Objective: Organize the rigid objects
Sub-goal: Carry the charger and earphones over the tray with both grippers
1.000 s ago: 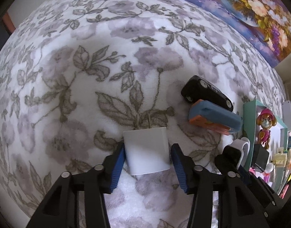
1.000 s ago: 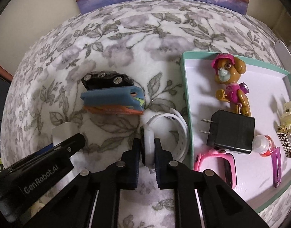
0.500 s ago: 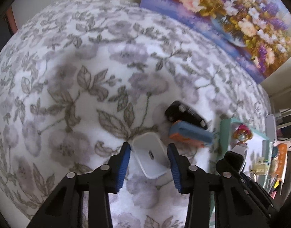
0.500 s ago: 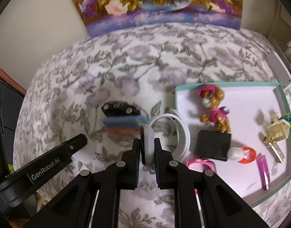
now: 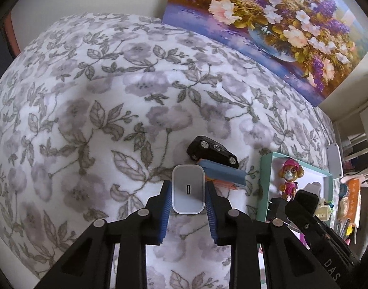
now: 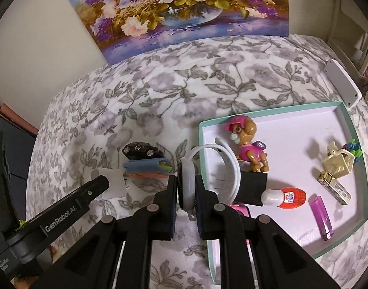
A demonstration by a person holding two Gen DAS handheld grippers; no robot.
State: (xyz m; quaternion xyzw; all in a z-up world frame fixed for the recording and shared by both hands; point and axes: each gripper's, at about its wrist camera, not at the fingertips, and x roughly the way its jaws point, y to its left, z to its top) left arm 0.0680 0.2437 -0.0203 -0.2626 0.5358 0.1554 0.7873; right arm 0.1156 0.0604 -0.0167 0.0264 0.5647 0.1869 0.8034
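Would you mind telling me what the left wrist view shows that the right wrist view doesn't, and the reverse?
Only the left wrist view shows the port face of the white charger, held in the left gripper. Only the right wrist view shows the white watch pinched in the right gripper, plus the purple lighter and red bottle in the tray. Both show the black toy car, the dog figure and the painting.

Readable text:
- "GenRobot.AI", white lettering, on black body of left gripper [image 6: 186,193], right wrist view.
- "DAS", white lettering cut by frame edge, on right gripper [image 5: 304,198] body, left wrist view.
- Red egg-shaped capsule [image 6: 289,197]: label print illegible.
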